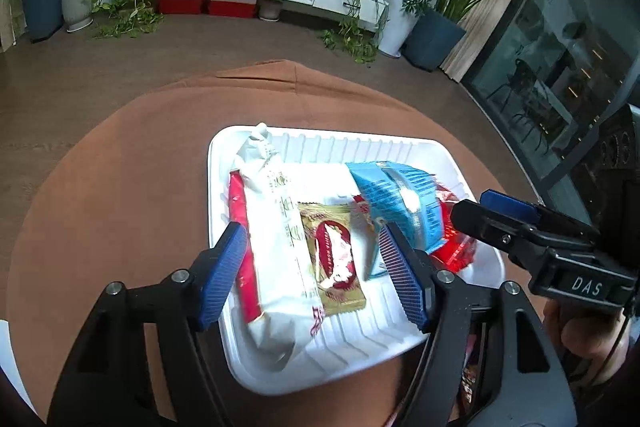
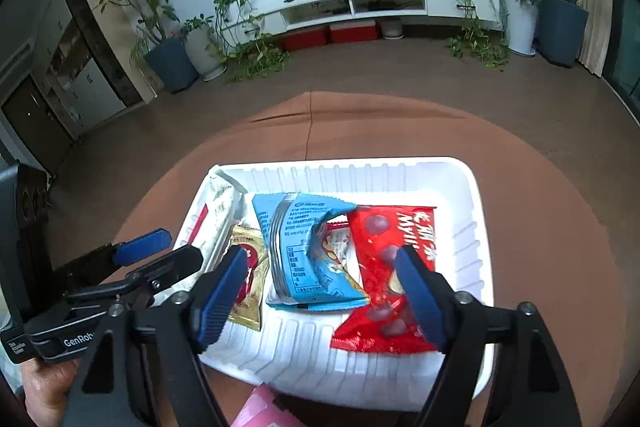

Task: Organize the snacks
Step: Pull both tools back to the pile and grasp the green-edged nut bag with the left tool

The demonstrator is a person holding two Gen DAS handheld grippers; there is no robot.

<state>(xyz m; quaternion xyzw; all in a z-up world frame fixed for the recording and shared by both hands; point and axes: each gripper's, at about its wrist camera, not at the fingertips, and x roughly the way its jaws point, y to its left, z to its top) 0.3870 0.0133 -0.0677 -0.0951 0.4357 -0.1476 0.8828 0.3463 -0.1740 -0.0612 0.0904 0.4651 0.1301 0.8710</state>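
- Both grippers spread, nothing held: left gripper [image 1: 316, 275], right gripper [image 2: 320, 293], low centre of each frame.
- Snacks sit in white tray [image 2: 472, 195]: blue packet [image 2: 304, 251], red bag [image 2: 384, 267], white packet [image 1: 276, 239].
- Looks like a just-placed step; next, fetch pink packet [image 2: 256, 407] at bottom edge.

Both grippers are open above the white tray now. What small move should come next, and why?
Probably bring one gripper back toward the pink packet lying outside the white tray at its near edge. The left gripper and right gripper both hold nothing, their jaws apart, and the blue packet and red packet already lie inside the tray.
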